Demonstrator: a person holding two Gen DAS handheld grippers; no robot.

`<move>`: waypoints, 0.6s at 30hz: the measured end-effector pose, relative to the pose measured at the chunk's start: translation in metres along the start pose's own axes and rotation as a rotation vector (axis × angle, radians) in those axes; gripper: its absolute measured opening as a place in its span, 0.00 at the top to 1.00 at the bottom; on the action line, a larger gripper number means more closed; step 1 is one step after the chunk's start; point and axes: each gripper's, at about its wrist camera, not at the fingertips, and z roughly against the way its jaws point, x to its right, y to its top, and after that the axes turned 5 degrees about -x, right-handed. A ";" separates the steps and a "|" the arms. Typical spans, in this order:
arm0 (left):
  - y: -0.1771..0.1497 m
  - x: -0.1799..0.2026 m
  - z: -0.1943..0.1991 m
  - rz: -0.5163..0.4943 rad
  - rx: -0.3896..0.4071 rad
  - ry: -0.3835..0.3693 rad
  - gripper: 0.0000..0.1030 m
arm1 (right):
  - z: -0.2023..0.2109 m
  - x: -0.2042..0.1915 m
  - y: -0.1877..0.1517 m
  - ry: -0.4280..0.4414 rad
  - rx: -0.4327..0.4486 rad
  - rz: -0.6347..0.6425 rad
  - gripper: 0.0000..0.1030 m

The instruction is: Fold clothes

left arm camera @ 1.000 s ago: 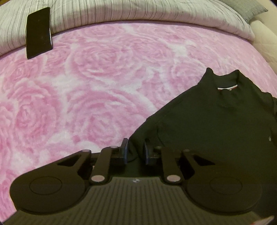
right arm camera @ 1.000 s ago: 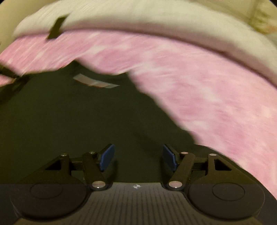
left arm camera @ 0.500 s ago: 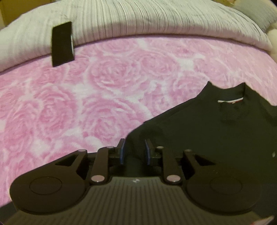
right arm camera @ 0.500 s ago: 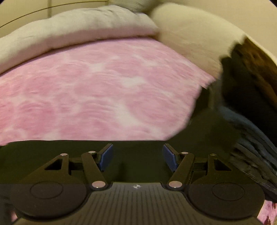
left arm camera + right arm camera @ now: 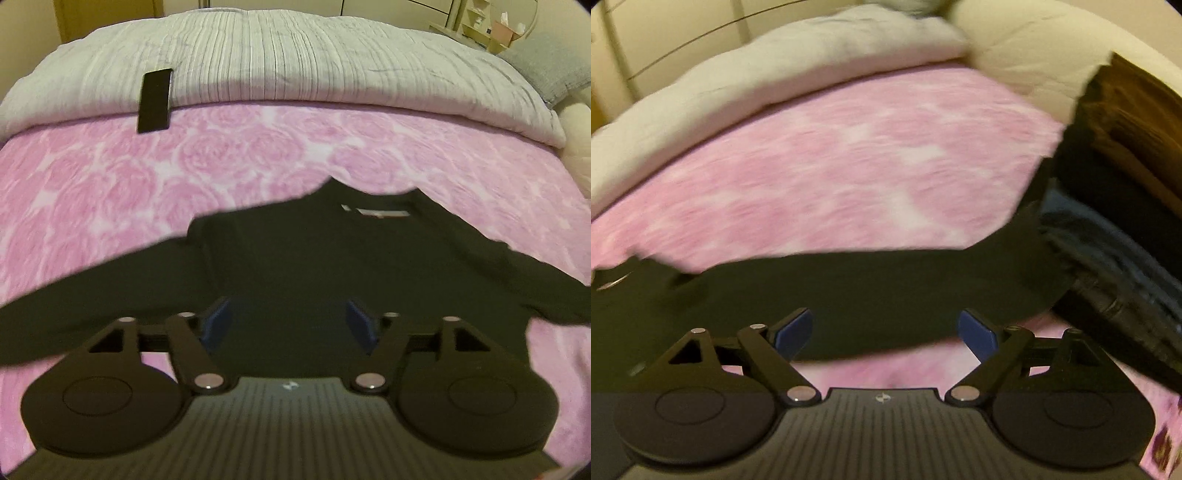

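Left hand-held gripper (image 5: 288,325) opening, empty, above black sweater (image 5: 332,258) spread flat on pink rose blanket (image 5: 147,192), right hand-held gripper (image 5: 885,334) opening, empty, over sweater's sleeve (image 5: 886,288), phone (image 5: 155,100) beyond sweater

Your left tool (image 5: 287,325) pointed steeply downward, its jaws opening, blue pads (image 5: 218,321) well apart with nothing pressed between them. Your right tool (image 5: 885,332) tilted down likewise, jaws opening wide, its pads (image 5: 977,334) gripping nothing.

Black long-sleeved top (image 5: 332,266), spread flat, sleeves outstretched
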 end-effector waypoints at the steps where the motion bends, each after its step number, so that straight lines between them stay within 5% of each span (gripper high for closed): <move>1: -0.009 0.005 0.013 0.015 -0.005 -0.004 0.28 | 0.013 -0.008 -0.006 0.025 -0.011 0.010 0.14; 6: -0.056 0.022 0.077 0.036 0.003 0.007 0.06 | 0.085 -0.036 -0.039 0.052 -0.025 0.036 0.14; 18: -0.124 -0.010 0.201 0.034 0.087 0.066 0.01 | 0.246 -0.111 -0.099 -0.035 0.045 0.117 0.14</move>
